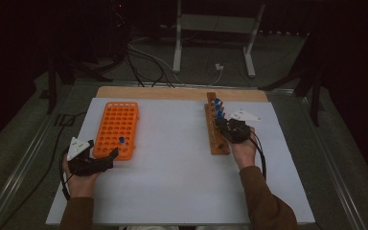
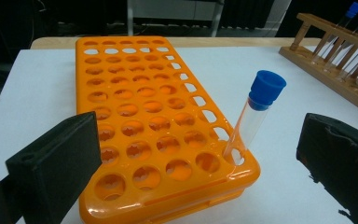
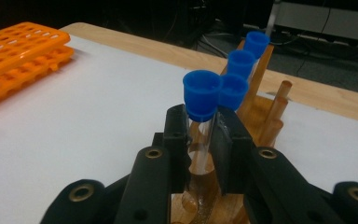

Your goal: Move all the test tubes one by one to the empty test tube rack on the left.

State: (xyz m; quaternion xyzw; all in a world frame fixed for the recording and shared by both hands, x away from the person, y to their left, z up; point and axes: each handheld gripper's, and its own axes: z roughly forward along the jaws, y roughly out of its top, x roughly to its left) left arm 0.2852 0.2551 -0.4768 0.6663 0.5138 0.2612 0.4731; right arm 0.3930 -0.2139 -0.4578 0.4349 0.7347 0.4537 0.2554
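On the table (image 1: 172, 163), the tube tray (image 1: 116, 129) lies left with one capped tube (image 1: 121, 140) in its near right corner; the wooden rack (image 1: 216, 129) lies right, holding capped tubes (image 1: 217, 108) at its far end.

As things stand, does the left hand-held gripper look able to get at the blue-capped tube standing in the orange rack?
Probably yes. The left hand-held gripper is open and faces the tube, which stands alone at the orange rack edge, nothing between.
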